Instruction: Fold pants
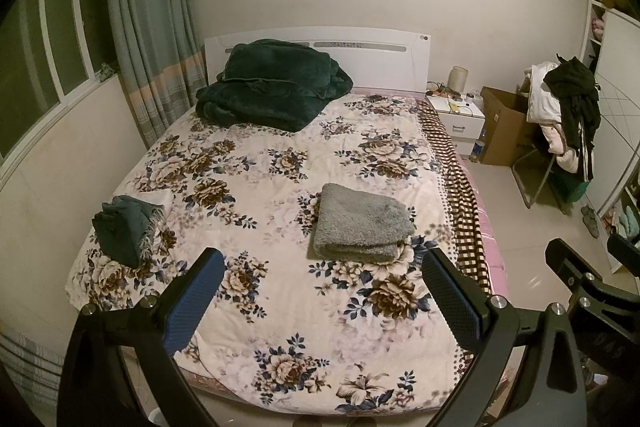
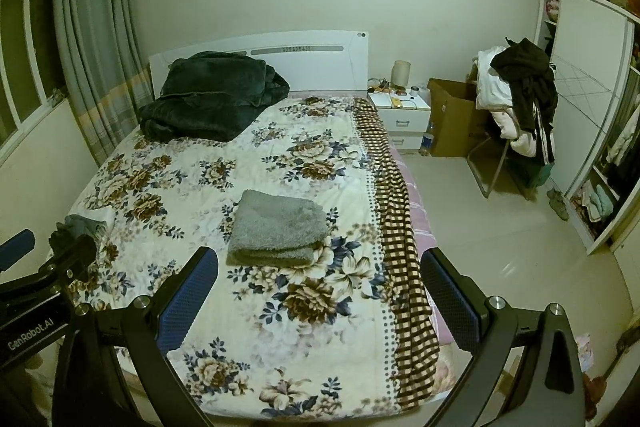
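Both claws I hold above the foot of the bed. Left gripper: jaws spread wide, nothing between the blue pads. Right gripper: likewise wide apart, empty.

Grey pants, fleecy fabric, lie folded into a thick rectangle on the floral bedspread, right of bed centre, rolled fold edge facing me. Neither claw touches them; they sit beyond the fingertips in both views.

Left wrist view alone shows clearly a dark green fringed cloth bunched near the bed's left edge, well apart from the pants; in the right wrist view the left gripper's body partly hides it. Right wrist view shows more of the checked blanket edge and the open wardrobe. Both show the dark green blanket heaped against the headboard.
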A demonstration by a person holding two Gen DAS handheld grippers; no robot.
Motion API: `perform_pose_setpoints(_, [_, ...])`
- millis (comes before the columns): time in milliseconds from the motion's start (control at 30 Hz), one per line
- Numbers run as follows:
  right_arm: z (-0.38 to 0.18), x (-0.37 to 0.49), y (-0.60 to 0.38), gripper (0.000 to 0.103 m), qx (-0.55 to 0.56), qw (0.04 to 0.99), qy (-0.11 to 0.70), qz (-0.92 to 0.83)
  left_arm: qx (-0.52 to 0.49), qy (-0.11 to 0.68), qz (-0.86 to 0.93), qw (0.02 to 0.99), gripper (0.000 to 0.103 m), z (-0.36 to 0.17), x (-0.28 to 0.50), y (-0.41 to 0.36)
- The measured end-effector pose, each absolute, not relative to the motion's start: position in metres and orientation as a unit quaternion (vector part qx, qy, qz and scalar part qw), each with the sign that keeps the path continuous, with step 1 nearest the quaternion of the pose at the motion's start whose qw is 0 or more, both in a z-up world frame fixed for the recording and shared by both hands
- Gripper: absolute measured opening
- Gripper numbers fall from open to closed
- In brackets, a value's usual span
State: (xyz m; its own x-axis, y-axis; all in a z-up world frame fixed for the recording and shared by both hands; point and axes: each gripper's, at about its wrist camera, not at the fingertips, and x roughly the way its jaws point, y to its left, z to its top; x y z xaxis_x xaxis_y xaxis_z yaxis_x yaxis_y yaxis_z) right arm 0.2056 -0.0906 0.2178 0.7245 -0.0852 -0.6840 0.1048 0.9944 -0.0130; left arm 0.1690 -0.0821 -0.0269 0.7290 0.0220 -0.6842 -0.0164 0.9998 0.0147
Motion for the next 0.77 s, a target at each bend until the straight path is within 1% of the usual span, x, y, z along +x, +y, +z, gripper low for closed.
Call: perform_pose_setpoints(767, [0.2119, 0.1987, -0.0941, 0.103, 0.024, 0.927, 0.371, -0.052, 0.003, 0.369, 0.012, 0.929, 0.101, -0.0296, 0.1651, -0.0776])
